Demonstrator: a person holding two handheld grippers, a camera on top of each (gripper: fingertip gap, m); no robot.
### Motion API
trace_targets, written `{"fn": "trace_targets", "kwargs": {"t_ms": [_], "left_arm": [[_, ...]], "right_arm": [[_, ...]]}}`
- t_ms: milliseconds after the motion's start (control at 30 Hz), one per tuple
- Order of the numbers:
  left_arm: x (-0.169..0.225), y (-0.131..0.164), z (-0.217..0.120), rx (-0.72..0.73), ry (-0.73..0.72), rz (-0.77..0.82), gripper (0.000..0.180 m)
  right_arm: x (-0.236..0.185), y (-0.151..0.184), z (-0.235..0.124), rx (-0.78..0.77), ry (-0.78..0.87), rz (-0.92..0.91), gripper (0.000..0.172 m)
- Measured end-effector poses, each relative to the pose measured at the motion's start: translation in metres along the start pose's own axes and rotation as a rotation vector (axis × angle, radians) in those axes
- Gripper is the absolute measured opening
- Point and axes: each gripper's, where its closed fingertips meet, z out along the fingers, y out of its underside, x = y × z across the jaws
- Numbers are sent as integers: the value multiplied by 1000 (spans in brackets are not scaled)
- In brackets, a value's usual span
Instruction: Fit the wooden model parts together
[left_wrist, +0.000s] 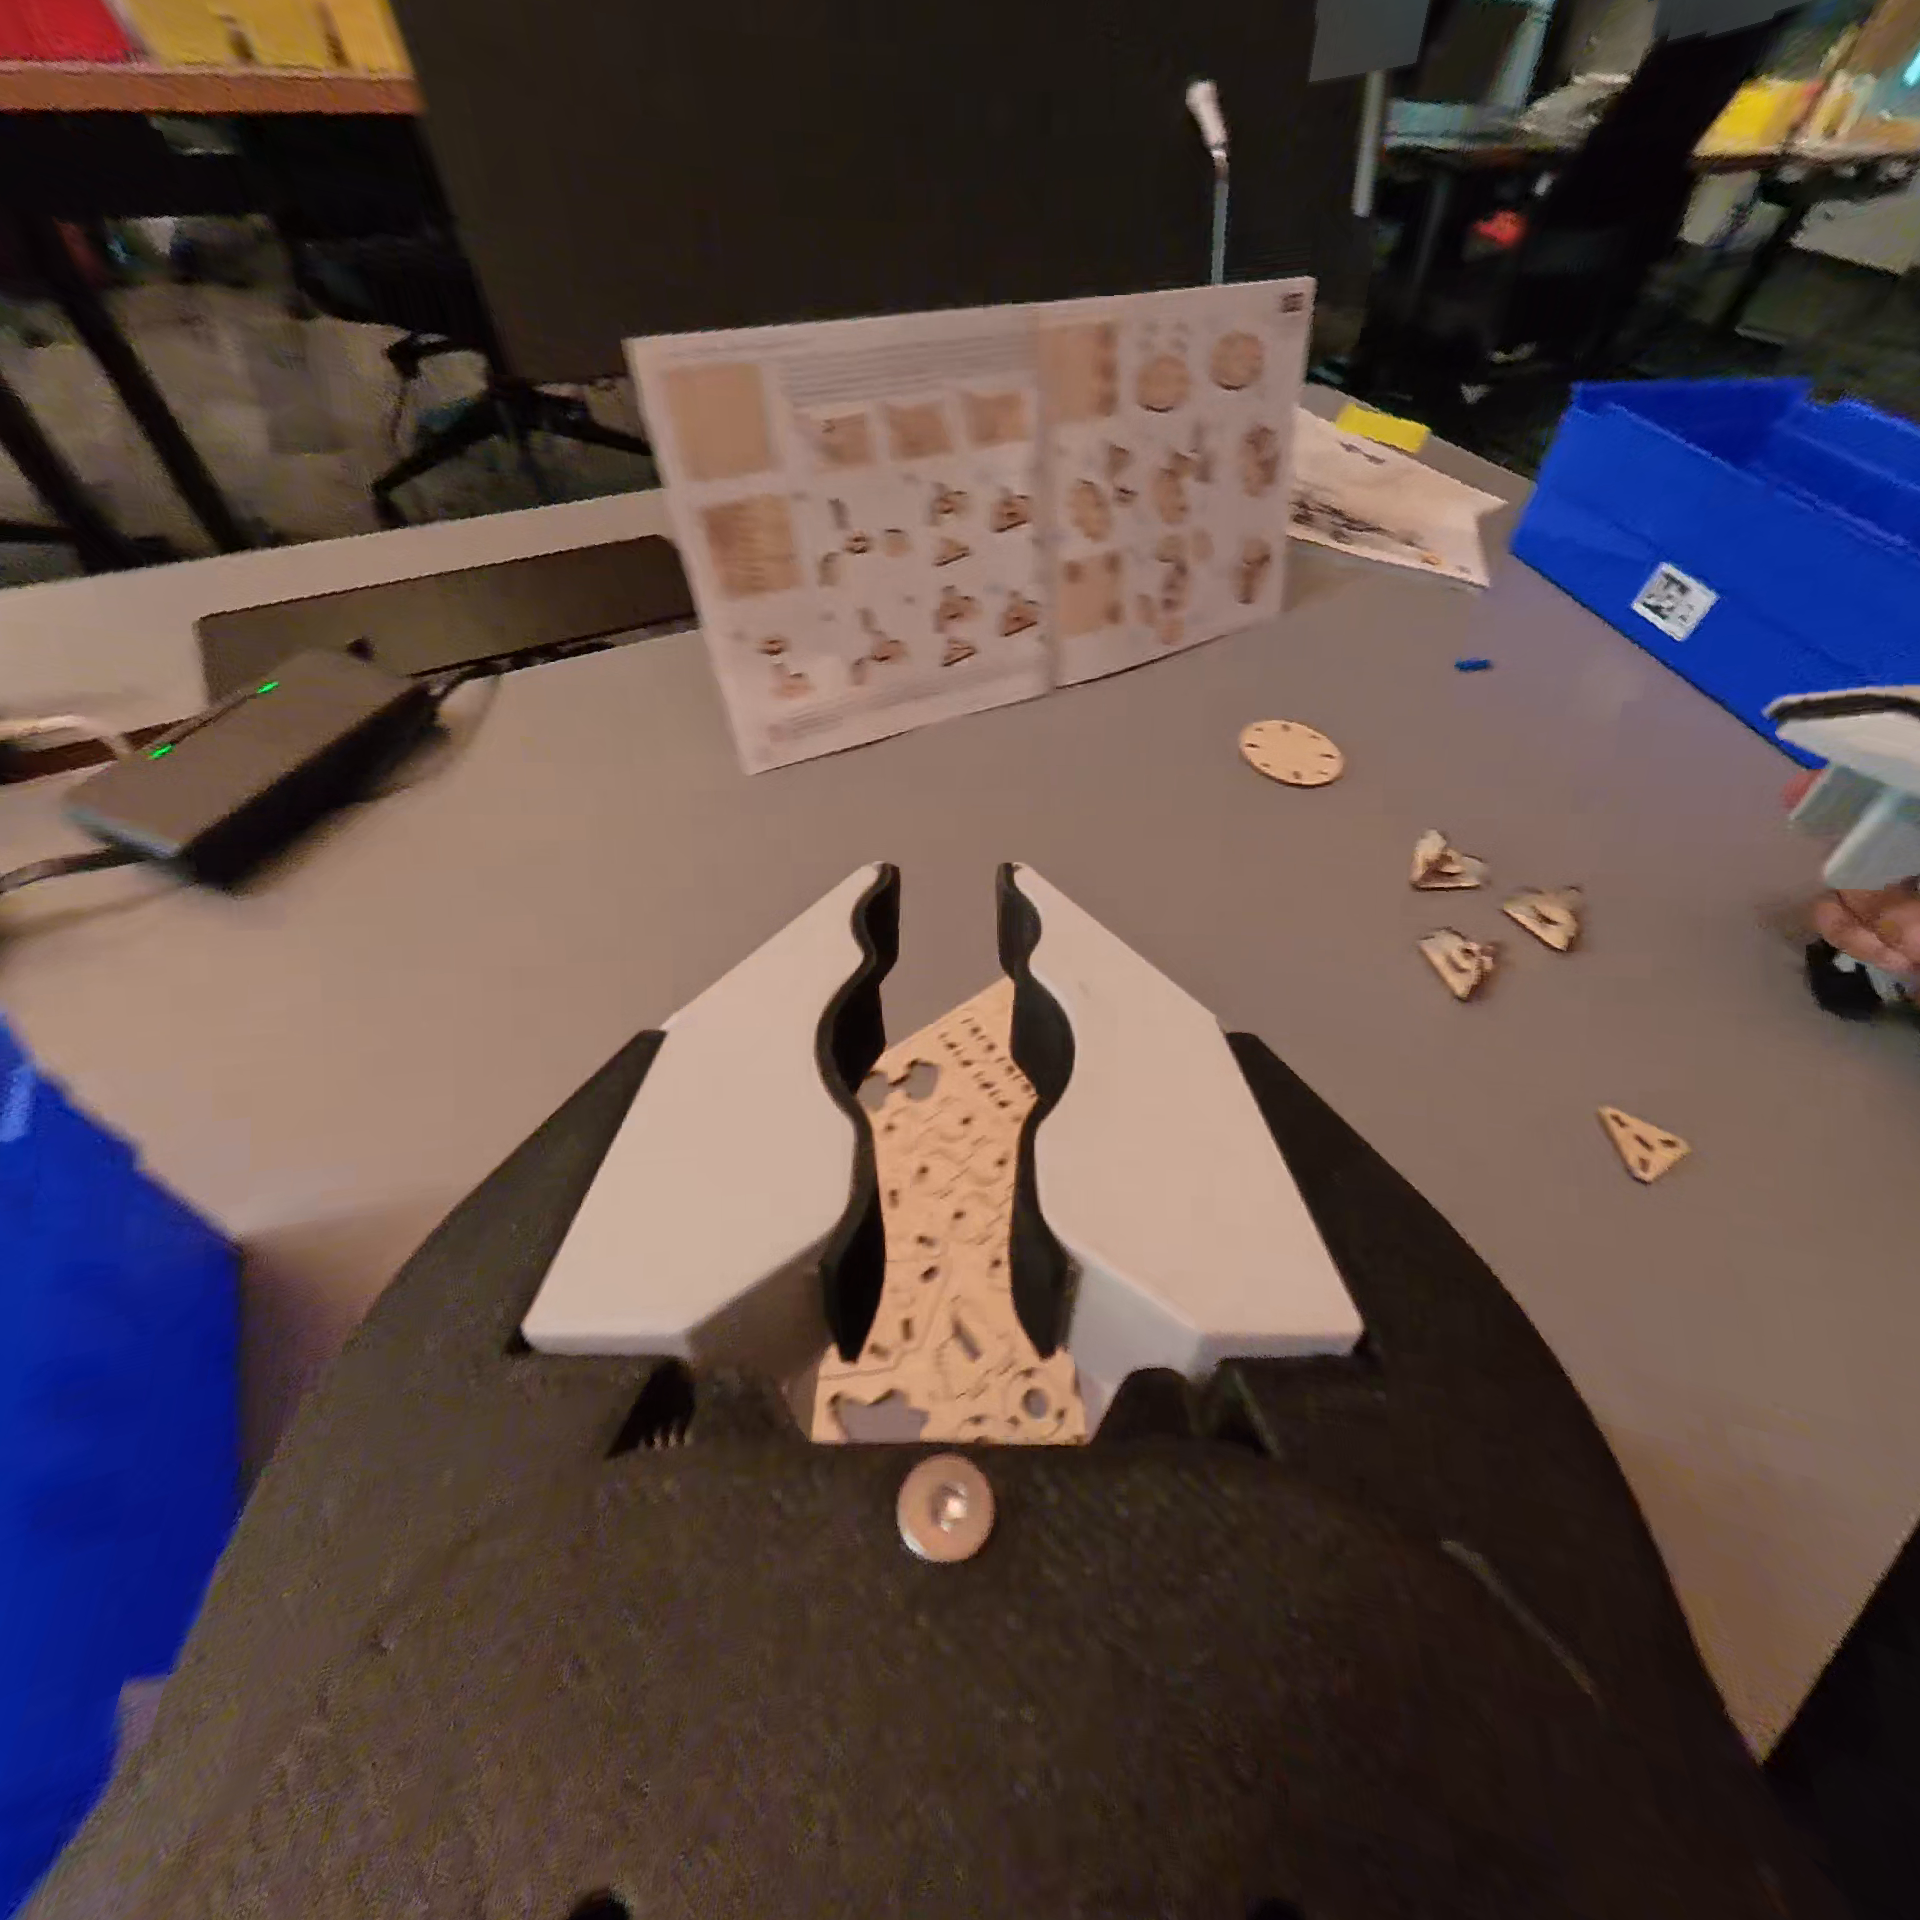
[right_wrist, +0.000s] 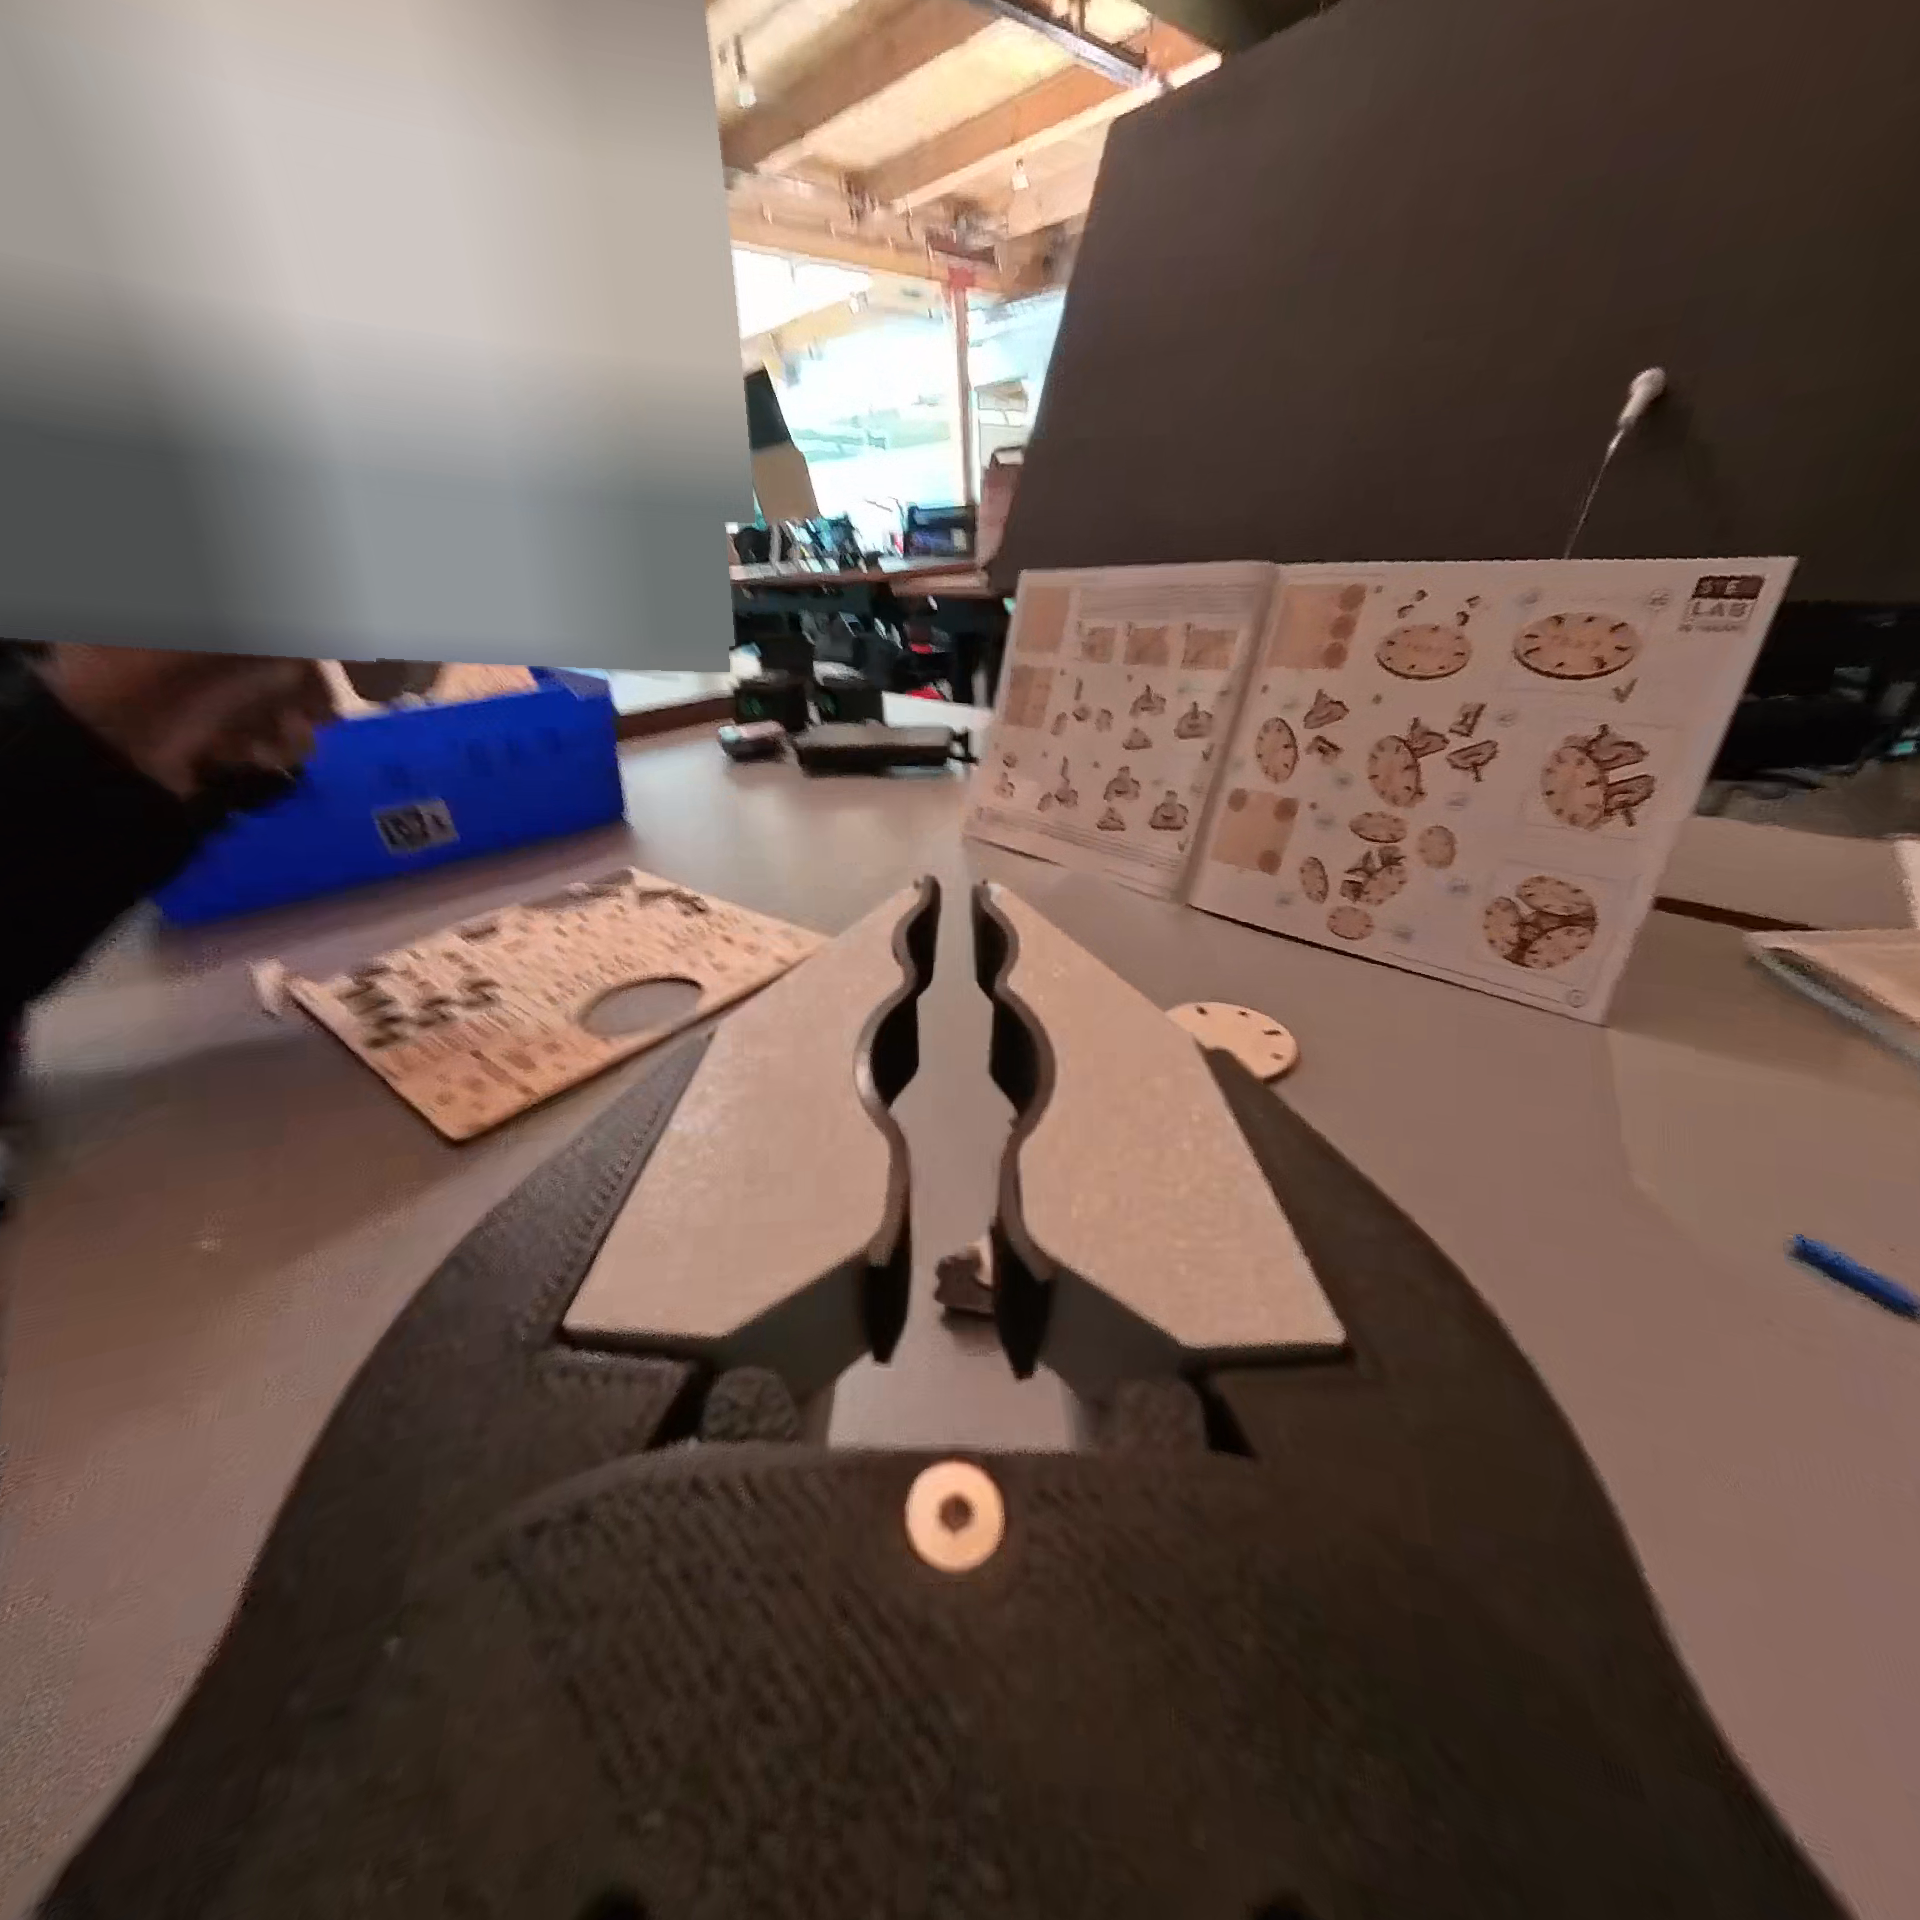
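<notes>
Lying toward the counter's (left_wrist: 623, 935) left edge, a dark power brick (left_wrist: 260, 758) with green lights trails its cables. Nearer the front, the left gripper (left_wrist: 945, 883) hovers above a pale laser-cut wooden sheet (left_wrist: 956, 1195); its fingers (left_wrist: 868, 966) stand a narrow way apart with nothing between the tips, the sheet showing flat on the counter below their rear part. In the right wrist view that same sheet (right_wrist: 540, 997) lies left of centre, a round hole cut out of it, with a blue bin (right_wrist: 416, 790) behind it near the counter's left edge. At the middle of the back edge an open instruction booklet (left_wrist: 977, 520) stands propped up. Right of it a wooden disc (left_wrist: 1290, 752) lies flat, and toward the right edge four small triangular wooden pieces (left_wrist: 1496, 914) are scattered. The right gripper (right_wrist: 956, 894) holds its fingers (right_wrist: 1003, 966) almost together, only a thin slit between the tips and nothing in it; a small dark wooden bit (right_wrist: 961, 1278) sits on the counter below their rear part, and whether it touches them cannot be told. A second blue bin (left_wrist: 1714, 540) occupies the far right corner.
</notes>
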Motion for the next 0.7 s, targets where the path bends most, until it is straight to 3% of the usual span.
{"fn": "trace_targets", "kwargs": {"t_ms": [133, 267, 367, 467, 533, 567, 700], "left_arm": [[-31, 23, -2, -43, -4, -63, 21], [-40, 54, 19, -38, 65, -133, 18], [-31, 76, 35, -81, 140, -147, 14], [-35, 77, 34, -80, 91, -62, 13], [-40, 82, 33, -85, 65, -33, 11], [-39, 83, 33, -89, 84, -51, 11], [-36, 78, 30, -54, 146, -117, 13]], "right_arm": [[7, 9, 18, -70, 88, -124, 1], [-34, -20, 45, 135, -97, 229, 5], [-84, -23, 93, 54, -233, 241, 13], [-132, -9, 147, -183, -314, 69, 40], [-156, 3, 178, -311, -356, -29, 78], [-161, 10, 194, -360, -354, -65, 87], [-163, 43, 233, -459, -308, -58, 93]]}}
